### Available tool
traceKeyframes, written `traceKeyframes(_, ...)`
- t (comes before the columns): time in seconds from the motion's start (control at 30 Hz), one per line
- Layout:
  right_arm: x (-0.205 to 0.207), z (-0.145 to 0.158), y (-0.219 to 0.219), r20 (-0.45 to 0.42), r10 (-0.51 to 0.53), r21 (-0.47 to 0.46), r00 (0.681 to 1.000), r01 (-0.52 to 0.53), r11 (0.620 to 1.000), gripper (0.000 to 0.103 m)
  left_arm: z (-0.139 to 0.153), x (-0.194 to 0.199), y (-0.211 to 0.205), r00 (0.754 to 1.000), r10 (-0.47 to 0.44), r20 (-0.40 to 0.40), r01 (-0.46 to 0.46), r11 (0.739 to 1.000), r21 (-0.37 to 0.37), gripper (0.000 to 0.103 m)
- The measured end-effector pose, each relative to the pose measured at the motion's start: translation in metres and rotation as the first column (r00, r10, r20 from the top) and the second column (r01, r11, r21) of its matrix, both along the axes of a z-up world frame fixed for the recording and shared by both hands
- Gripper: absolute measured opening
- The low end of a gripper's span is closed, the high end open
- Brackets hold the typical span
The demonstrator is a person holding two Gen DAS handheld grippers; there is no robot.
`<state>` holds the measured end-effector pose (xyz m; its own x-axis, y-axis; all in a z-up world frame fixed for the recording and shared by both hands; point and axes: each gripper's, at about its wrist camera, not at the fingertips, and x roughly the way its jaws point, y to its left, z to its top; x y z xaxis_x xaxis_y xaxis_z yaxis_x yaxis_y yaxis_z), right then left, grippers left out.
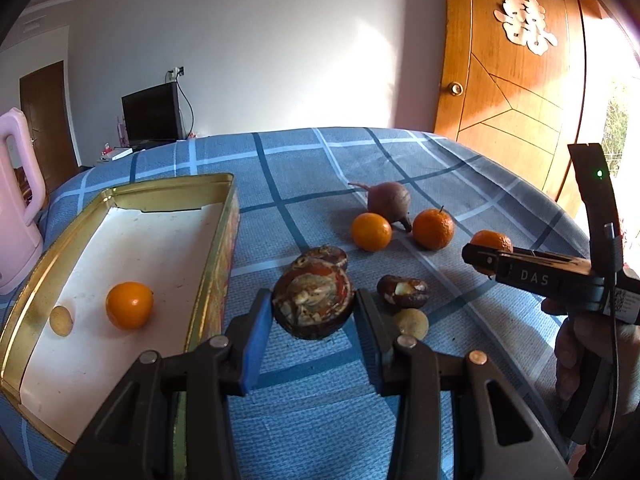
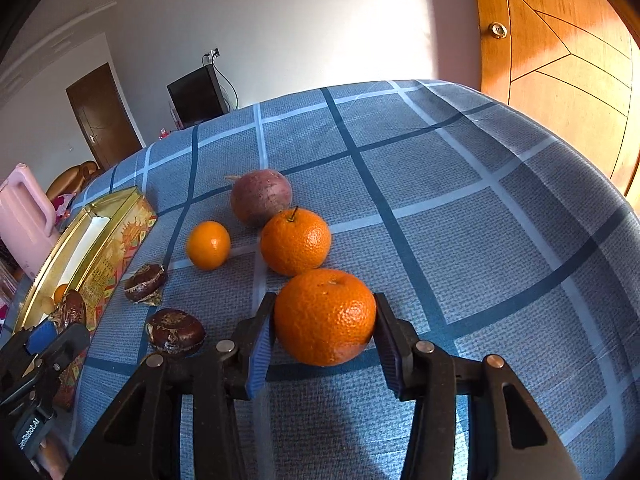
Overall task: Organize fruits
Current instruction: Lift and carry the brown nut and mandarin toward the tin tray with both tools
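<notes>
**A:** What worries you most here?

**B:** The left tool (image 1: 314, 314). It is clamped on a dark brown fruit (image 1: 313, 305), split open and ragged on top, held just right of the gold tin (image 1: 218, 280). From this view I cannot tell whether it is lifted or resting on the blue checked cloth (image 1: 360, 168). The skin looks soft, so the pads could crush it or let it slide on the way over the tin's wall.

**A:** And the wall itself?

**B:** It stands between the fruit and the white floor of the tin, so I judge a low carry would knock the rim. One small orange (image 1: 129, 305) and a pale little round fruit (image 1: 61, 321) already lie inside, near its left end.

**A:** The right tool?

**B:** The right tool (image 2: 325, 332) has its blue pads against both sides of a mandarin (image 2: 325, 316), near the right of the bench. The pads look to be touching the peel, narrowly set, gripping it. It sits round and smooth between flat pads, so a tilt could roll it out.

**A:** Anything close by?

**B:** A second mandarin (image 2: 295, 240) lies just beyond it, nearly touching, with a purple-red round fruit (image 2: 261, 198) behind that and a smaller orange (image 2: 208, 245) to the left. Lifting carelessly could nudge them. Two more dark fruits (image 2: 175, 332) lie left of the right tool, in the path toward the tin.
</notes>
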<state>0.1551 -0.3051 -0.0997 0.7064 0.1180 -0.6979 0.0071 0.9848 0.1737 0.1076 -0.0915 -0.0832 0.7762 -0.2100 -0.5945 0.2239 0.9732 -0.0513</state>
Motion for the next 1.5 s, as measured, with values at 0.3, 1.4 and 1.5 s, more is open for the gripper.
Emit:
traceKeyframes(0.3, -0.012, 0.012, 0.007, 0.087, 0.029, -0.021, 0.996, -0.027, 0.999, 0.048, 0.004, -0.005, 0.004, 0.999, 0.011, 0.031, -0.011, 1.000, -0.018, 0.043)
traceKeyframes(1.4, -0.045, 0.036, 0.039, 0.302, 0.122, -0.181, 0.946, -0.068, 0.981, 0.048, 0.018, -0.029, 0.013, 0.982, 0.041, 0.185, -0.034, 0.999, -0.043, 0.043)
traceKeyframes(1.5, -0.049, 0.037, 0.043, 0.316, 0.140, -0.187, 0.938, -0.083, 0.979, 0.048, 0.019, -0.032, 0.014, 0.978, 0.046, 0.203, -0.039, 0.998, -0.039, 0.043)
